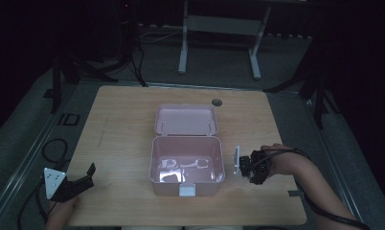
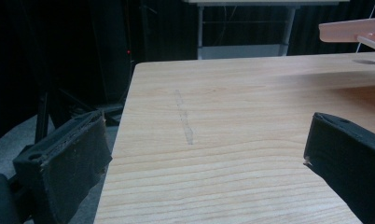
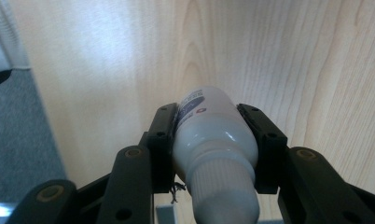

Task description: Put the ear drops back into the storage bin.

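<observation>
A white plastic bottle [image 3: 213,140] with a blue label and a white cap is clamped between the black jaws of my right gripper [image 3: 209,121], above the wooden table [image 3: 293,56]. From above, that right gripper [image 1: 254,168] hangs just right of an open pink box [image 1: 186,165], whose lid [image 1: 186,120] lies flat behind it. My left gripper [image 1: 78,184] rests at the table's front left corner, its jaws wide apart with bare wood [image 2: 213,140] between them.
The pink box has a white latch [image 1: 186,190] at its front and looks empty apart from glare. A round cable hole [image 1: 216,102] sits near the table's back edge. The floor drops off past the left edge [image 2: 115,140]. Black cables trail from both grippers.
</observation>
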Tool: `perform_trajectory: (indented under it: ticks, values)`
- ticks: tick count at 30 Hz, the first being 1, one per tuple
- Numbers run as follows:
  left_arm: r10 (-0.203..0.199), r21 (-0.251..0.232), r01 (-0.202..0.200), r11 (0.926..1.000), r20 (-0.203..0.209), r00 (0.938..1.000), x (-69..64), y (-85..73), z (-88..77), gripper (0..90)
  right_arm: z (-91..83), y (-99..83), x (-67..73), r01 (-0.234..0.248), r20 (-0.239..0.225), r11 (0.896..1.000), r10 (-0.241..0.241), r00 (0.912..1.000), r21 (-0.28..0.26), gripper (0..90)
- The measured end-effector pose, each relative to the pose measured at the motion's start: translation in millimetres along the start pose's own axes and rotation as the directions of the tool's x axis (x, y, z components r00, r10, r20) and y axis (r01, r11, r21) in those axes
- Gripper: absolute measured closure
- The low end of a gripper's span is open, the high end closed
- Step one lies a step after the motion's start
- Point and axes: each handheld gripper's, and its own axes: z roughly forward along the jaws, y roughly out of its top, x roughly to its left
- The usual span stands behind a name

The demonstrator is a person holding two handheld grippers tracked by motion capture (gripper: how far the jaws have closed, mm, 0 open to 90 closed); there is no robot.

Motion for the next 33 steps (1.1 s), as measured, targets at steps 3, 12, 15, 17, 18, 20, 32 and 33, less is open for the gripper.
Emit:
perform_trajectory:
  ticks: [3, 12, 15, 17, 18, 20, 32, 33]
  values:
    - [-0.001, 0.0, 0.001, 1.0, 0.0, 1.0, 0.1, 0.0, -0.1, 0.4, -9.2, 3.6, 1.2, -0.035, -0.018, 0.999, 0.034, 0.9992, -0.018, 59.7]
    - [-0.005, 0.0, 0.005, 1.0, 0.0, 1.0, 0.3, 0.0, 0.1, 0.4, -44.2, 12.4, -0.6, -0.068, -0.013, 0.997, 0.068, 0.9976, -0.044, 59.7]
    - [-0.004, 0.0, 0.004, 1.0, 0.0, 1.0, 0.3, 0.0, 0.1, 0.4, -59.4, 18.1, -0.4, -0.064, 0.0, 0.996, 0.064, 0.9979, -0.055, 59.7]
    - [-0.004, 0.0, 0.004, 1.0, 0.0, 1.0, 0.3, 0.0, 0.1, 0.4, -67.4, 22.0, -0.1, -0.064, 0.003, 0.996, 0.064, 0.9979, -0.062, 59.7]
    - [-0.002, 0.0, 0.002, 1.0, 0.0, 1.0, 0.3, 0.0, 0.1, 0.4, -71.3, 24.1, -0.1, -0.059, 0.008, 0.996, 0.059, 0.9982, -0.065, 59.7]
    - [-0.002, 0.0, 0.002, 1.0, 0.001, 1.0, 0.3, 0.0, 0.1, 0.4, -78.2, 28.3, -0.6, -0.055, 0.009, 0.996, 0.056, 0.9984, -0.07, 59.7]
    - [-0.004, 0.001, 0.004, 1.0, 0.003, 1.0, 0.5, 0.0, 0.1, 0.4, -103.7, 51.4, -6.3, -0.029, 0.025, 0.996, 0.031, 0.9992, -0.089, 59.7]
    - [-0.004, 0.0, 0.004, 1.0, 0.003, 1.0, 0.5, 0.0, 0.0, 0.4, -105.1, 53.7, -6.8, -0.029, 0.029, 0.996, 0.032, 0.9991, -0.09, 59.7]
